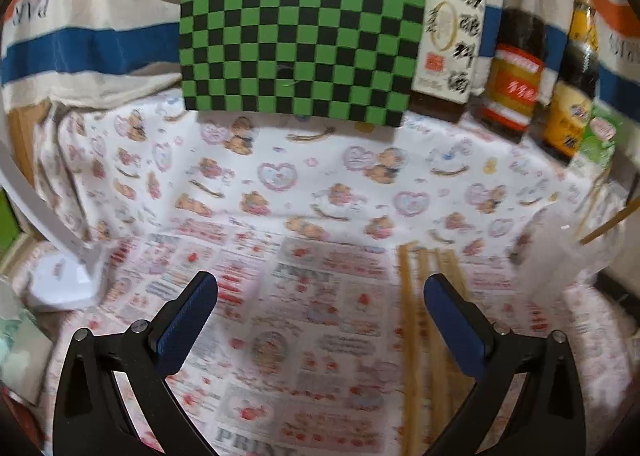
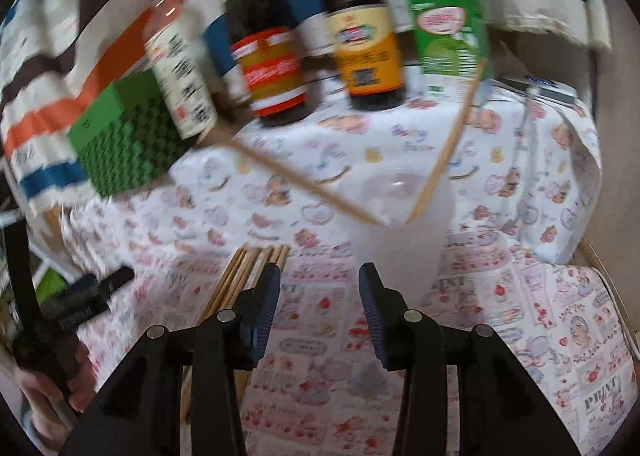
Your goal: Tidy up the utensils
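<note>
Pale wooden chopsticks (image 2: 256,268), bundled flat

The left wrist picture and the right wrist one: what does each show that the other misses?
Only the left: the white stand at the table's left edge. Only the right: the green carton's front, a hand holding the other gripper. Both: the checkered board, three bottles, loose chopsticks on the cloth, two more in a clear cup.

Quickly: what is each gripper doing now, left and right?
Left gripper: open, holding nothing.
Right gripper: open, holding nothing.
</note>
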`<state>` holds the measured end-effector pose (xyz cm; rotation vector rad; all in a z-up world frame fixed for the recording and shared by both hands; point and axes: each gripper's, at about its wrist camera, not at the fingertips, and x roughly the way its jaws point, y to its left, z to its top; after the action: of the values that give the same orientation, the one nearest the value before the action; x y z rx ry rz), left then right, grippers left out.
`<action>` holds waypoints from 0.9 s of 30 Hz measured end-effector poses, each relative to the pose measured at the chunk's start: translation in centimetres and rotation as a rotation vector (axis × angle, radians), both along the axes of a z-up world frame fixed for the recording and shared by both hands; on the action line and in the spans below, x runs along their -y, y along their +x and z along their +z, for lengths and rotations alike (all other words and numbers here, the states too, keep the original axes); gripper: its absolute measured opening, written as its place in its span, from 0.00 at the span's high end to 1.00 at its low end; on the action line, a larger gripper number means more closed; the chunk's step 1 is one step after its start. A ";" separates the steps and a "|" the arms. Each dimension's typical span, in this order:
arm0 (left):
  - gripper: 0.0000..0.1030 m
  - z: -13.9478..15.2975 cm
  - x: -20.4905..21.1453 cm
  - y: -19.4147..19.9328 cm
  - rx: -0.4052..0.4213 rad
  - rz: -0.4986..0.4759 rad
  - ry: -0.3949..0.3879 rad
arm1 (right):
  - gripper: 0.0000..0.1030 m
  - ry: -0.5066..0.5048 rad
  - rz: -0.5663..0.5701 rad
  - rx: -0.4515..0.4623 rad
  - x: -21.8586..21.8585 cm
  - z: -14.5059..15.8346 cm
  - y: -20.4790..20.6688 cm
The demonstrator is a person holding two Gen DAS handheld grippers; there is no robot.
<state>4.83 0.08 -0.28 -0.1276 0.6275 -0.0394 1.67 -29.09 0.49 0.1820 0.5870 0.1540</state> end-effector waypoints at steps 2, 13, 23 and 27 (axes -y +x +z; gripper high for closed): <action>0.01 0.2 -0.2 -0.2 0.000 -0.009 -0.040 | 0.58 -0.042 0.025 -0.019 -1.1 -0.9 0.1; 0.01 -0.7 -0.2 0.5 -0.076 -0.005 -0.059 | 0.73 -0.023 0.122 -0.098 -3.9 -4.2 0.3; 0.01 -1.9 0.0 1.0 -0.127 0.047 0.015 | 0.73 -0.102 0.214 -0.228 -7.2 -5.9 0.5; 0.01 -2.7 0.0 1.7 -0.189 0.034 0.028 | 0.73 -0.138 0.218 -0.258 -7.9 -6.5 0.4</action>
<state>6.56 0.04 -3.02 -0.1152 0.8144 0.0148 2.07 -21.19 -6.03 0.0027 0.8714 0.3031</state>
